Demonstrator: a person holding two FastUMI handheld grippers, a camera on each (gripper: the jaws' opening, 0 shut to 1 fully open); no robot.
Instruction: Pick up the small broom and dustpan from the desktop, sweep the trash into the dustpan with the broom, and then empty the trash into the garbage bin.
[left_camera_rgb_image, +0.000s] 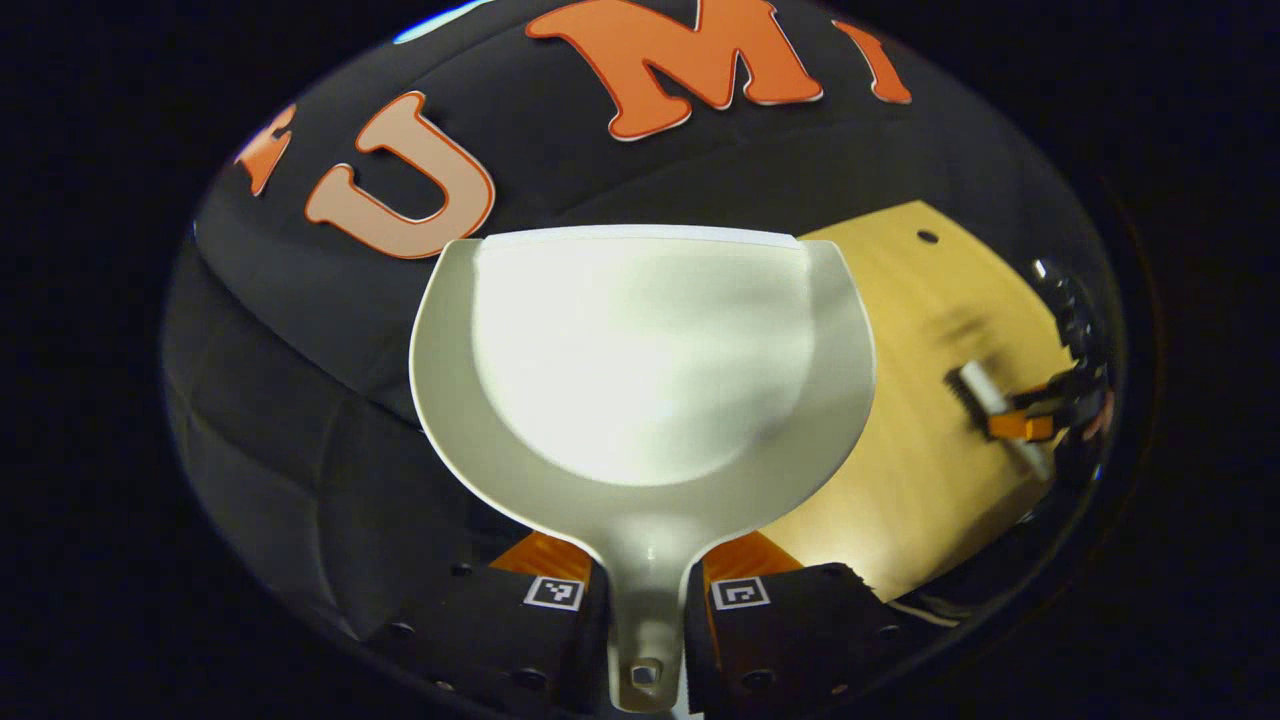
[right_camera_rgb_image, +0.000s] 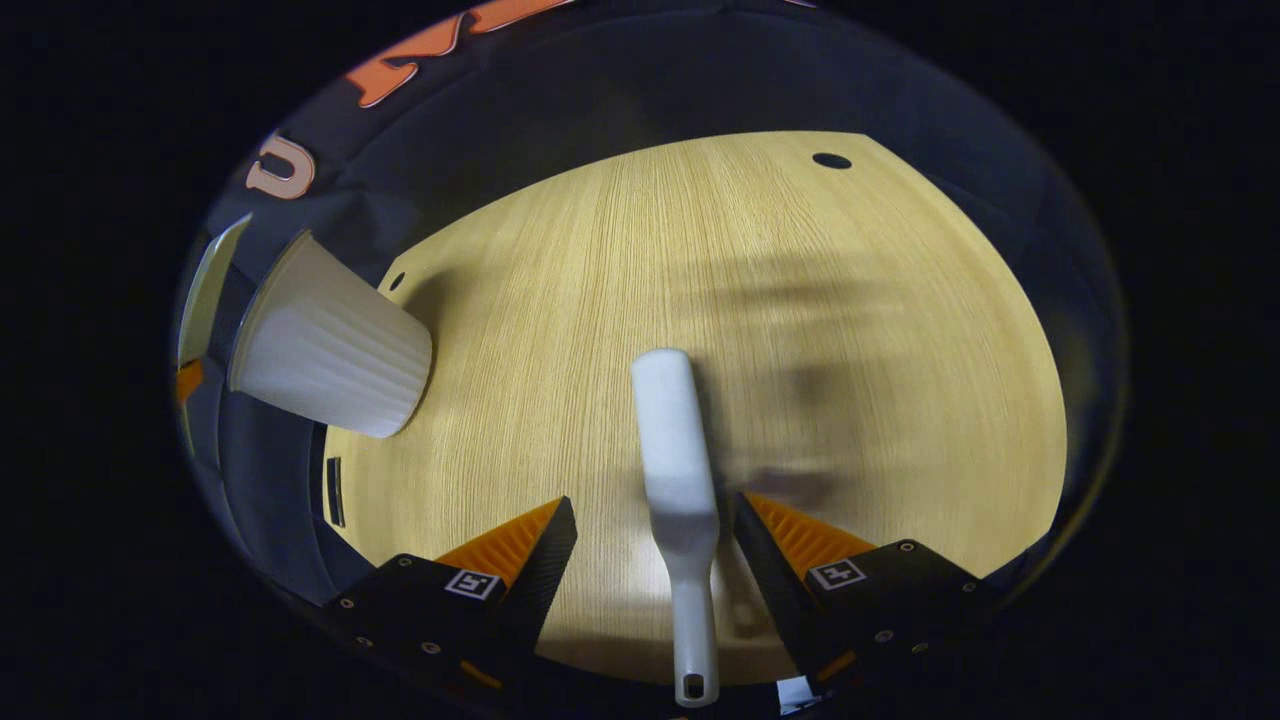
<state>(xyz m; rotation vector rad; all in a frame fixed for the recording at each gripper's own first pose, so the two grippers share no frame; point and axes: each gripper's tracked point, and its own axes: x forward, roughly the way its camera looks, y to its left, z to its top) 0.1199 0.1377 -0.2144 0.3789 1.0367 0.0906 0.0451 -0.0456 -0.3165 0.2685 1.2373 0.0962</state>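
My left gripper is shut on the handle of the white dustpan. The pan is held up in front of the black cloth wall, and its scoop looks bare. In the right gripper view the small white broom lies on the wooden desktop, handle toward the camera. My right gripper stands open around the broom, which is nearer the right-hand finger, and neither finger presses on it. Far off in the left gripper view, the right gripper and the broom appear over the desktop.
A white ribbed garbage bin stands at the desktop's left edge in the right gripper view. The dustpan's rim shows just behind the bin. Small round holes mark the desktop's far corners, and black cloth surrounds it.
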